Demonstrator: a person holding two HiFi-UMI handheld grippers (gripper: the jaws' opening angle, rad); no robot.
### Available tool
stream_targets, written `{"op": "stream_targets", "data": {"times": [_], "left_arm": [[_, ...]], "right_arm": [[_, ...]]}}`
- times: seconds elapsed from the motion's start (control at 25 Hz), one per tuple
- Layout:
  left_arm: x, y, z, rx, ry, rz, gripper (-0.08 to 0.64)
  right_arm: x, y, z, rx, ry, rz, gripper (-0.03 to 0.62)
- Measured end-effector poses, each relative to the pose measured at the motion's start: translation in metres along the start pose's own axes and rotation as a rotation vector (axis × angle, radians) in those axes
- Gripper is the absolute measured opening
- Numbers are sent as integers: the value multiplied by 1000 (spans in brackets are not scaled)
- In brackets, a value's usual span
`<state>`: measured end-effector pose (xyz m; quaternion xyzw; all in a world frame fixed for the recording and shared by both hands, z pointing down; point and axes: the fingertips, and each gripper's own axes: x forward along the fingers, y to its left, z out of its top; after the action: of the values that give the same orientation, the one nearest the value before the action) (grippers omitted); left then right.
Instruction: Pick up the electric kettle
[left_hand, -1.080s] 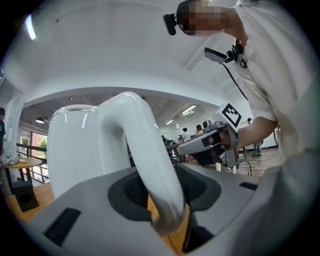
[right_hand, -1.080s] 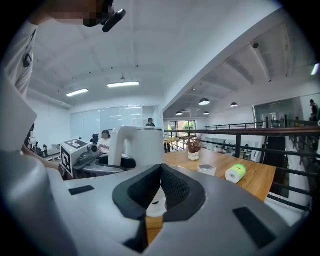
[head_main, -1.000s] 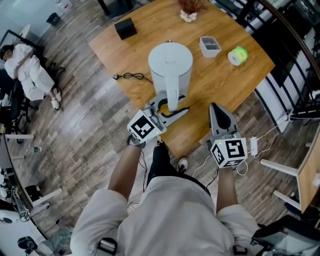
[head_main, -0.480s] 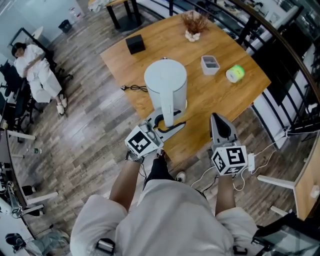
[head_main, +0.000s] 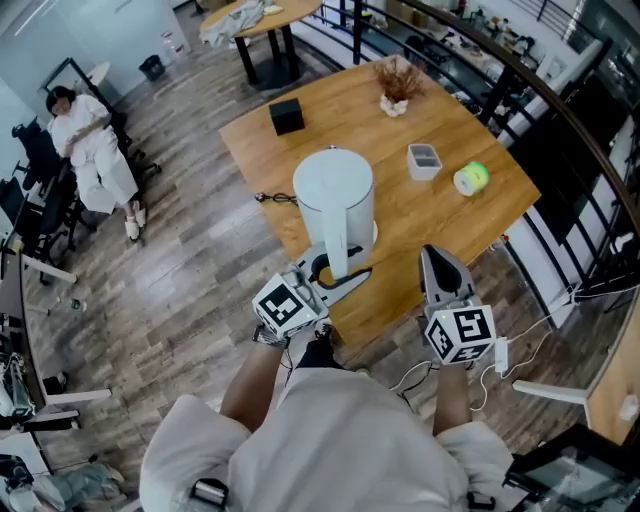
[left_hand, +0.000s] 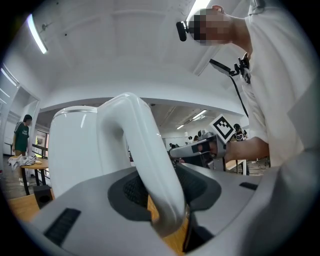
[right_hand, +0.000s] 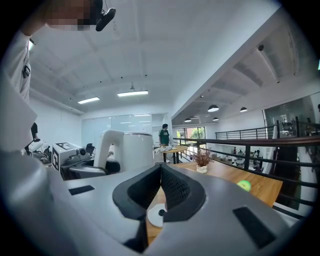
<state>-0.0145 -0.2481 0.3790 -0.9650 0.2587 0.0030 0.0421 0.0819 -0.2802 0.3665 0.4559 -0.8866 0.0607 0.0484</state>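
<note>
We hold the left gripper (head_main: 335, 278) clenched on the handle (left_hand: 145, 165) of the kettle (head_main: 335, 195); the pads press the white loop from both sides, low on its curve, because that is the one part narrow enough to clamp and it keeps the body upright below the grip. The kettle hangs over the near part of the table (head_main: 450, 230), just off its base (right_hand: 156, 216); the right gripper view shows that white disc bare on the wood with its dark centre pin uncovered, so we judge the pick-up done in the main. The gripper points level, which keeps the spout from tipping. The right gripper (head_main: 434, 258) is closed on nothing, its tips meeting; we keep it beside the kettle and apart from it, out of the way, as one grip carries the load. The cord (head_main: 275, 198) lies on the table to the kettle's left; a snag there seems the only risk if we carry on upward.
</note>
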Motion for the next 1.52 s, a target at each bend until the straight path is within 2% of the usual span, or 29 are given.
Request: {"op": "stream_targets", "data": {"times": [0.32,1.0,1.24,1.52], "left_arm": [[-7,-6,31,40,-35,24,153],[-18,-11,68,99,-75,55,155],[-19,-9,68,95,-63,62,155],[-16,-11,66,91,-59,59,155]], "right_arm": [[-1,8,21,-30,-32,40,8],[1,29,51,-61,-95,151,8],[0,27,56,-56,-121,125,8],[2,20,49,-75,-82,95,8]]}}
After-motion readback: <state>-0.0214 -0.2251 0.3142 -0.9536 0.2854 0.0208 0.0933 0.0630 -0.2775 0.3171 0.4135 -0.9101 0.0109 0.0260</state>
